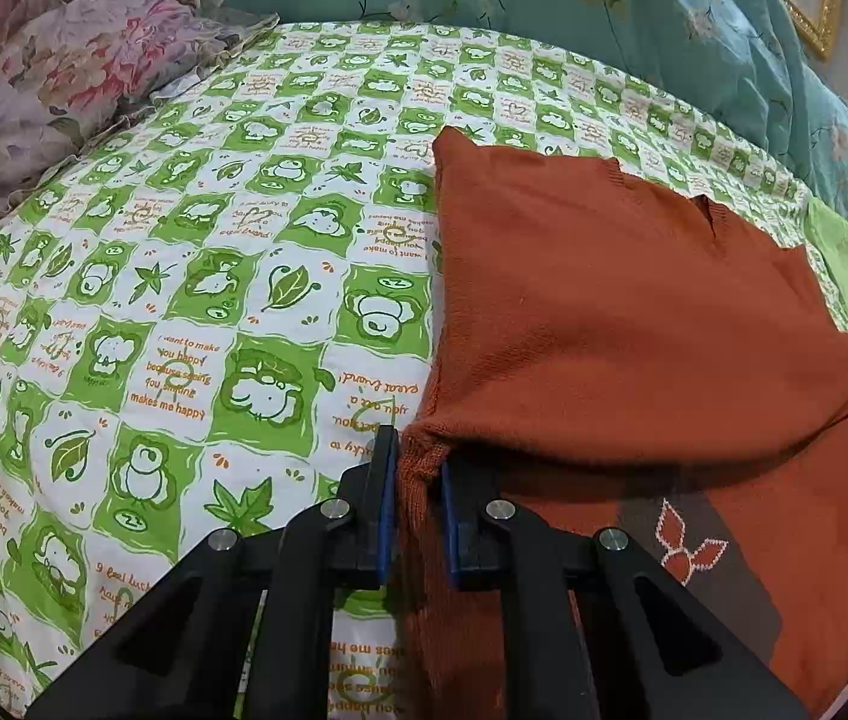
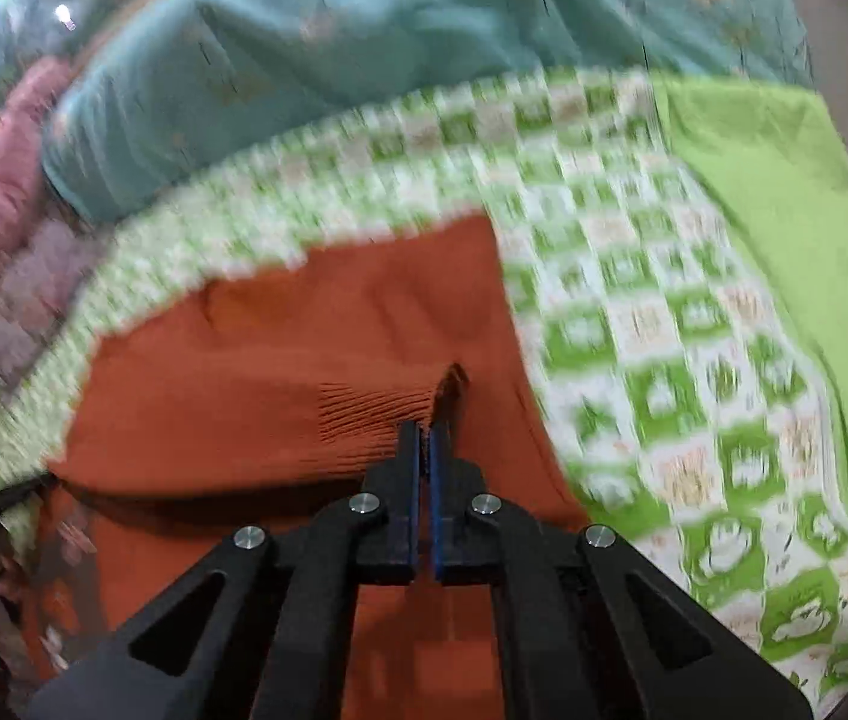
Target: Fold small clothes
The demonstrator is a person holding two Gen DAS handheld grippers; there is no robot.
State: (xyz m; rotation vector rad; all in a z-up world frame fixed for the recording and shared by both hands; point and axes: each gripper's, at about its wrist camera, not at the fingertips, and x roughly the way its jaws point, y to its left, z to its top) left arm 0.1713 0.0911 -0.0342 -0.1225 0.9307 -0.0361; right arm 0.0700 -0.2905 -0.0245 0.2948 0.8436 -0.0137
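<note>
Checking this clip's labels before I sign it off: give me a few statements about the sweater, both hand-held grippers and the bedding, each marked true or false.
1. The left hand-held gripper pinches a corner of the sweater. True.
2. The right hand-held gripper is wide open, clear of the cloth. False: its jaws are nearly closed on a ribbed sweater edge.
3. The sweater is blue. False: it is rust orange.
4. The sweater lies on a green-and-white checked sheet. True.
5. A teal quilt is bunched beyond the sheet. True.
</note>
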